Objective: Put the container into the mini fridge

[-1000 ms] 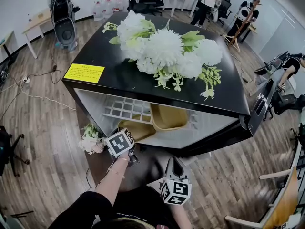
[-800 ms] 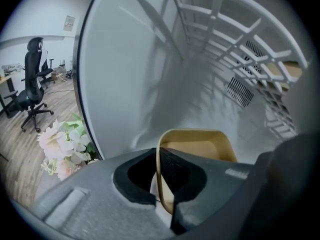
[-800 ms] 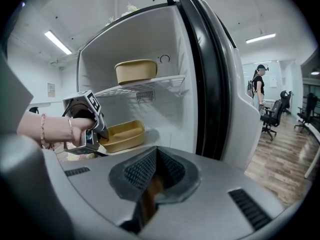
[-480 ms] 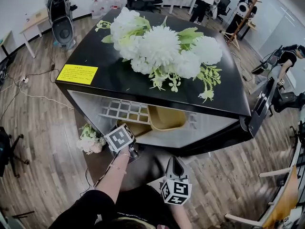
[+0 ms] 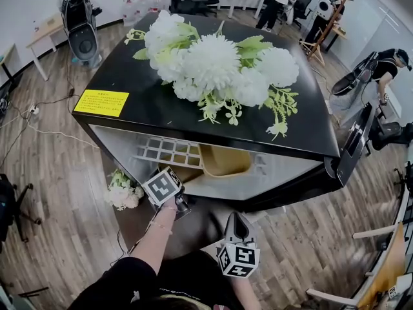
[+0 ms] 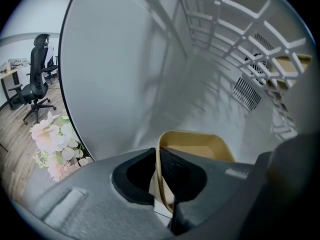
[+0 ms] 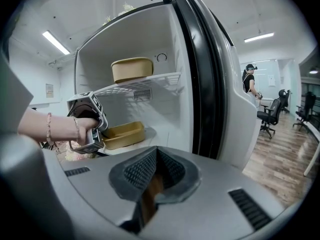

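Your left gripper [image 6: 162,179] is clamped on the near rim of the tan container [image 6: 195,146], the thin wall pinched upright between the two dark pads; your left hand [image 7: 82,129] reaches in at the front of the open mini fridge [image 5: 161,108], and the container lies low inside the white compartment, under the wire shelf [image 7: 145,81], by the fridge's floor; a second tan container [image 7: 132,69] stands on that shelf above it; your right gripper [image 7: 155,176] hangs back outside the fridge with its jaws together on nothing, pointed at the opening, with the fridge door [image 7: 210,74] swung wide beside it; from the head view, a spray of white flowers [image 5: 213,63] lies across the fridge's black top, a yellow label [image 5: 100,102] sits near its left corner, and a small bunch of pale flowers [image 5: 122,189] rests on the wooden floor [image 5: 58,179] just beside your left gripper; office chairs and people stand well apart at the room's far side.
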Demonstrator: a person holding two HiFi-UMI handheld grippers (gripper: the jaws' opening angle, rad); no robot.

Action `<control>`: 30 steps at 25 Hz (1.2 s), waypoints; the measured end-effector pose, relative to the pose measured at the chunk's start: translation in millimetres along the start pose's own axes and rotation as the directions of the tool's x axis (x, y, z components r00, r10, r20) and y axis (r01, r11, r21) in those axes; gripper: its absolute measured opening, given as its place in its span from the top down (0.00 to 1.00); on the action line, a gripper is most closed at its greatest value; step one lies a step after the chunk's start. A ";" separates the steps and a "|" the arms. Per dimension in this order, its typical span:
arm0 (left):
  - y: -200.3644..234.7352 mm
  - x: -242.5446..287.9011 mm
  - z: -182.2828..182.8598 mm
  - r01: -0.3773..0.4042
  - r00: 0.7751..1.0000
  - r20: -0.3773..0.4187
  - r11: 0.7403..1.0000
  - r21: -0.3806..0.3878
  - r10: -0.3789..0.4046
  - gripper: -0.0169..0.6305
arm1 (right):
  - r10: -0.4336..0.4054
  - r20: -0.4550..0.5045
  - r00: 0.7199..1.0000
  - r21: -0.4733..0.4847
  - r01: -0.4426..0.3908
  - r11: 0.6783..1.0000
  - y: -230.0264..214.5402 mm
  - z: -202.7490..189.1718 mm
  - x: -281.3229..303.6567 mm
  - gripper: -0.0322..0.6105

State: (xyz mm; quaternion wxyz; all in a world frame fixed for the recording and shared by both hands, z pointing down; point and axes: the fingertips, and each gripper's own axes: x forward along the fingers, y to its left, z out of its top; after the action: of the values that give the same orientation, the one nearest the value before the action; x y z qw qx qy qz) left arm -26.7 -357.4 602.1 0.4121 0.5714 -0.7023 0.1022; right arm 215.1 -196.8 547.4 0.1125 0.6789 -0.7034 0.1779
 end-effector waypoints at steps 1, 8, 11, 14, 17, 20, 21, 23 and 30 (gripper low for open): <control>-0.4 0.1 -0.1 0.006 1.000 0.001 1.000 -0.001 -0.006 0.94 | -0.002 -0.001 1.000 0.001 0.002 1.000 -0.5 -0.5 -0.3 0.94; -2.8 0.7 -0.8 0.035 0.999 0.008 0.999 -0.005 -0.035 0.94 | -0.005 -0.010 1.000 0.004 0.005 1.000 -3.0 -2.9 -1.0 0.94; -8.4 0.8 0.1 0.070 0.997 0.016 0.997 0.018 -0.070 0.86 | -0.007 -0.012 1.000 0.006 0.007 1.000 -3.2 -3.9 -2.0 0.94; -11.2 -0.2 1.9 0.085 0.996 0.023 0.995 0.045 -0.086 0.81 | -0.010 -0.015 1.000 0.014 0.010 1.000 -4.1 -4.5 -2.7 0.94; -11.3 -5.2 2.3 0.099 0.994 0.032 0.994 0.052 -0.100 0.79 | -0.011 -0.014 1.000 0.015 0.011 1.000 -3.9 -5.2 -3.5 0.94; -12.6 -13.3 5.3 0.113 0.991 0.057 0.990 0.086 -0.118 0.79 | -0.005 -0.011 1.000 0.013 0.005 1.000 -1.5 -4.4 -4.8 0.94; -13.9 -16.7 7.1 0.120 0.990 0.067 0.987 0.104 -0.127 0.79 | -0.001 -0.009 1.000 0.011 0.002 1.000 -0.5 -3.8 -5.3 0.94; -16.5 -25.0 10.2 0.139 0.985 0.085 0.981 0.136 -0.151 0.79 | 0.005 -0.005 1.000 0.009 -0.005 1.000 1.7 -2.8 -6.2 0.94; -22.5 -59.8 18.5 0.213 0.953 0.161 0.947 0.239 -0.255 0.79 | 0.039 0.010 0.999 0.005 -0.039 0.999 13.4 -1.9 -11.6 0.94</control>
State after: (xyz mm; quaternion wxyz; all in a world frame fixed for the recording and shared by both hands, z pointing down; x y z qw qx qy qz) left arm -14.9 -333.2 541.4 0.2870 0.6999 -0.6498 0.0740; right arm 202.2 -185.2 543.3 0.1040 0.6663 -0.7165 0.1784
